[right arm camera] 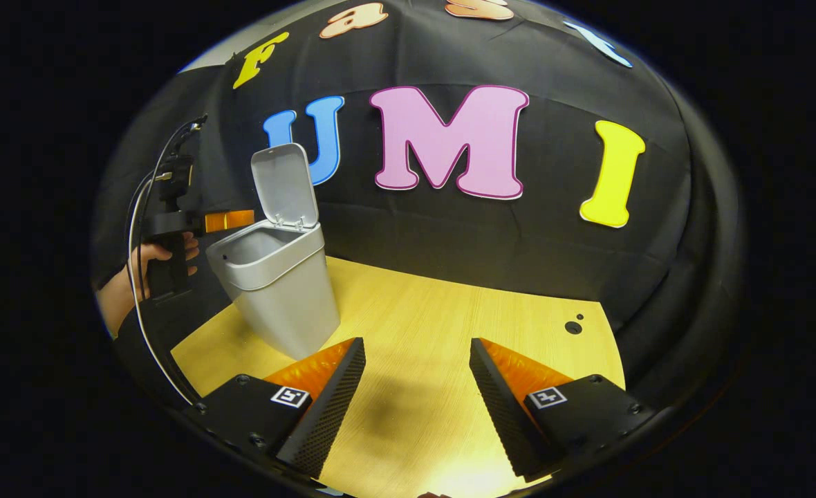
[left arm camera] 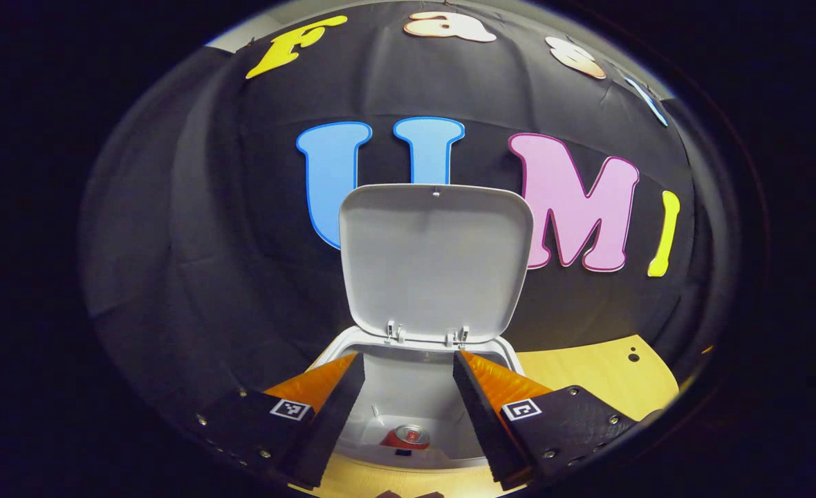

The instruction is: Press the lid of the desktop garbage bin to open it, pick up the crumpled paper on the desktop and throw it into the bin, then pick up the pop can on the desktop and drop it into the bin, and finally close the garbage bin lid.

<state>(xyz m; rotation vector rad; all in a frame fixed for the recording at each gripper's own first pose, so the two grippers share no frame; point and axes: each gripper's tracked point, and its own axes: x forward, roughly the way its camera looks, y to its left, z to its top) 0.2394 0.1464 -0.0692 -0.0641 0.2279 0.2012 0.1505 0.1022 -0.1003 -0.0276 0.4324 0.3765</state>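
Bin (right arm camera: 280,283) lid (left arm camera: 436,259) up, pop can (left arm camera: 408,437) inside.
Left hand-held gripper (left arm camera: 408,391) spread wide above bin mouth, empty; right hand-held gripper (right arm camera: 415,377) spread, empty, over table (right arm camera: 436,325).

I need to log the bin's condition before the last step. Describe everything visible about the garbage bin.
The garbage bin is a small light grey tub, plastic by the look of it, tapering toward its base. It stands upright on the wooden table near the black cloth wall. Its lid is swung up on two rear hinges and stands open. Inside, a pop can lies at the bottom. The left gripper hovers open over the opening, its fingers touching nothing.
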